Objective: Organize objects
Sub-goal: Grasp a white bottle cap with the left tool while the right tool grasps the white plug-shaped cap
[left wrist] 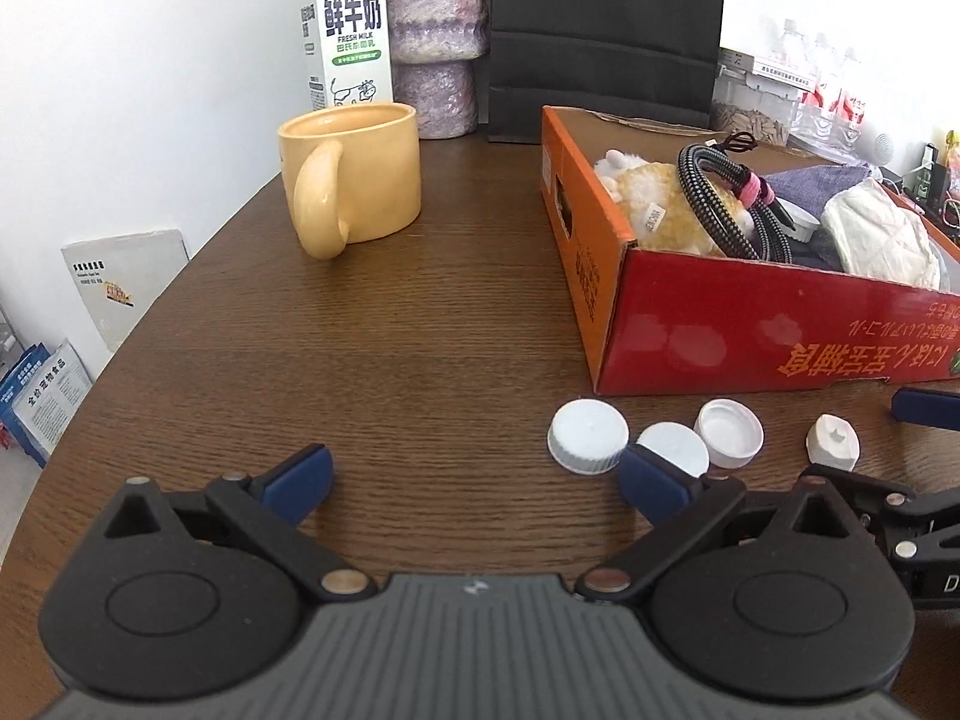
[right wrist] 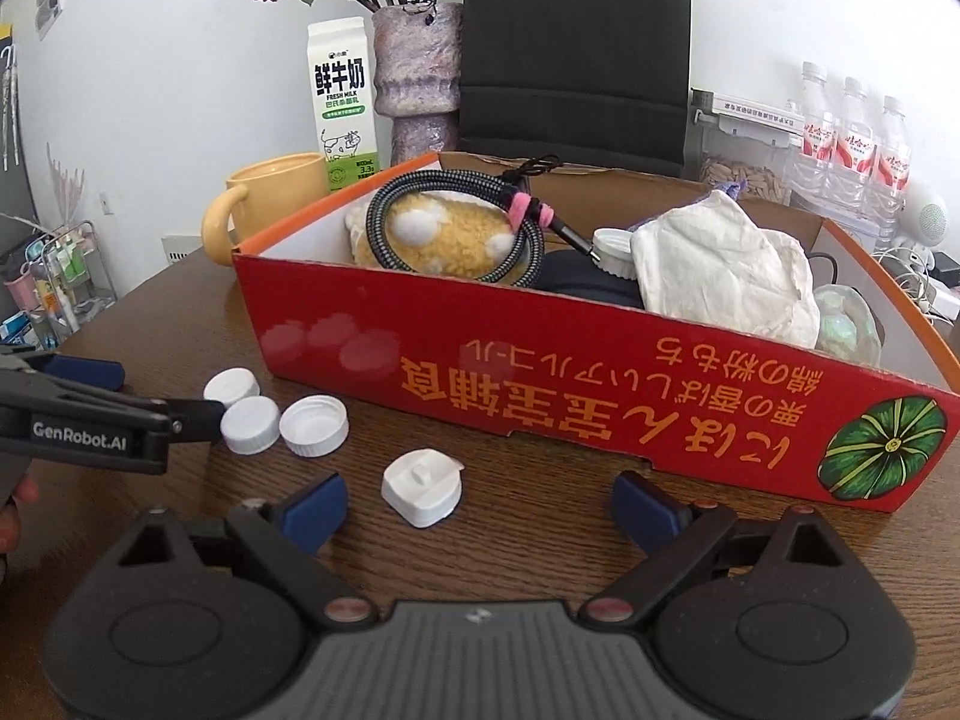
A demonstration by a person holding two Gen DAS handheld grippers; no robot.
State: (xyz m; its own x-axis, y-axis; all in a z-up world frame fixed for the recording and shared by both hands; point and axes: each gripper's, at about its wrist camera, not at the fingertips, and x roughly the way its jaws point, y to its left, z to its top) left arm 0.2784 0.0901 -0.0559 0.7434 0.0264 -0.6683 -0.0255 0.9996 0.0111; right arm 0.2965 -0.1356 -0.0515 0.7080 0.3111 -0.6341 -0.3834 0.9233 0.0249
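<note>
We hold both grippers low over the brown wooden table (left wrist: 420, 330), and both have their jaws spread wide with nothing between them. The left gripper (left wrist: 474, 483) stands just beside three white bottle caps (right wrist: 273, 414), which lie close together in front of the red cardboard box (right wrist: 540, 384); its right fingertip (left wrist: 654, 483) covers part of the middle cap. The right gripper (right wrist: 480, 507) faces the box, and a white square cap (right wrist: 423, 483) lies on the table between its pads, nearer to the left one and not touched. Inside the box we see a yellow plush toy (right wrist: 444, 240), a coiled braided cable (right wrist: 390, 204) and a crumpled white cloth (right wrist: 720, 264). A yellow mug (left wrist: 354, 174) and a milk carton (left wrist: 348, 36) stand further back.
</note>
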